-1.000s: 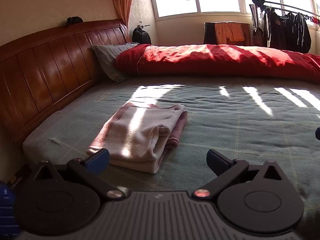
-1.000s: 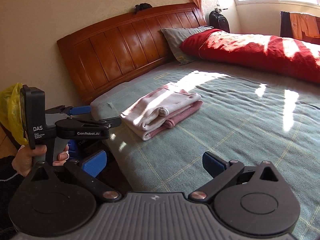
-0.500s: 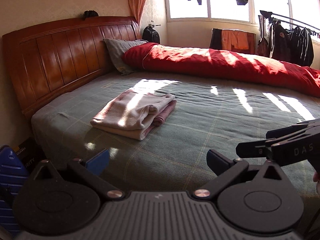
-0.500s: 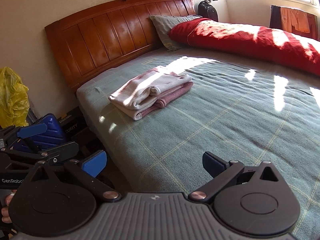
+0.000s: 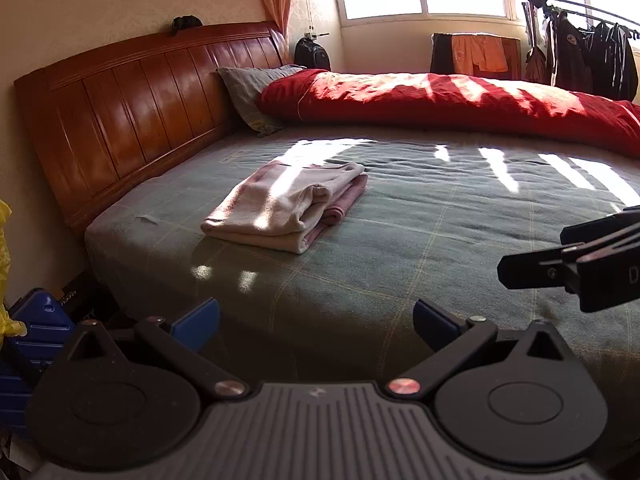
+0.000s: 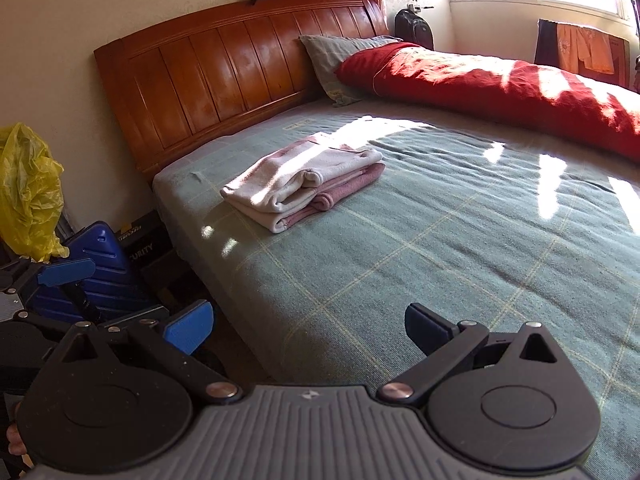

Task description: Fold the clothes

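Jaws wide and empty on left gripper (image 5: pixel 316 318) and right gripper (image 6: pixel 308 326); folded clothes (image 5: pixel 290 206) lie on bed (image 5: pixel 440 240) at 11 o'clock, probably finished, grippers well apart from them.

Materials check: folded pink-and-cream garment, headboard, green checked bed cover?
Folded pink-and-cream garment: soft fleece-like knit, matte, thick rounded folds. Reddish-brown slatted headboard: wood, glossy varnish, shows highlights and grain. Green checked bed cover: woven fabric, matte, fine wrinkles; fibre unclear.
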Demonstrator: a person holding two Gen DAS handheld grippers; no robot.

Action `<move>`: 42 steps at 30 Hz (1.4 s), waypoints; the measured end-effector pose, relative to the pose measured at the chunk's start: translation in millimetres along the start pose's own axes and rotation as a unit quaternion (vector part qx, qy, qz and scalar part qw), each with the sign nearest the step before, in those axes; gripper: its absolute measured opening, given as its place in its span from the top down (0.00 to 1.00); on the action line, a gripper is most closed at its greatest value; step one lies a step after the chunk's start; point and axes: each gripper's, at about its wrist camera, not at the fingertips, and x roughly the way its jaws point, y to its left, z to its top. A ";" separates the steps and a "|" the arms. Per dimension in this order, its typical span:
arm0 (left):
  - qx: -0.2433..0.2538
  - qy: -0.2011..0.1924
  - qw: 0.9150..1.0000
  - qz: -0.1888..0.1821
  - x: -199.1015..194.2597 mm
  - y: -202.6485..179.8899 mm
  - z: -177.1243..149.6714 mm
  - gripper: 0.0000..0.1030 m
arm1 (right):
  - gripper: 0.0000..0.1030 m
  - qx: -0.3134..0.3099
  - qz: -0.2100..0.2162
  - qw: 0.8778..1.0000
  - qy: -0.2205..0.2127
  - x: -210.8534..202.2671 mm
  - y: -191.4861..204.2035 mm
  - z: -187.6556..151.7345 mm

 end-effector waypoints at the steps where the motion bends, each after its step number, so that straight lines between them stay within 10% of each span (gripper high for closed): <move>1: -0.006 -0.001 1.000 -0.001 -1.3 1.5 -0.2 0.00 | 0.00 -0.001 0.000 1.000 -0.001 -1.7 0.8 -0.6; 18: -0.072 0.051 0.994 0.060 0.1 27.8 3.4 0.00 | 0.00 -0.026 0.014 0.999 0.012 -0.5 20.4 -2.2; 42: -0.133 0.087 0.987 0.025 19.9 52.6 9.9 0.00 | 0.00 -0.086 -0.005 0.995 0.050 33.4 42.3 9.2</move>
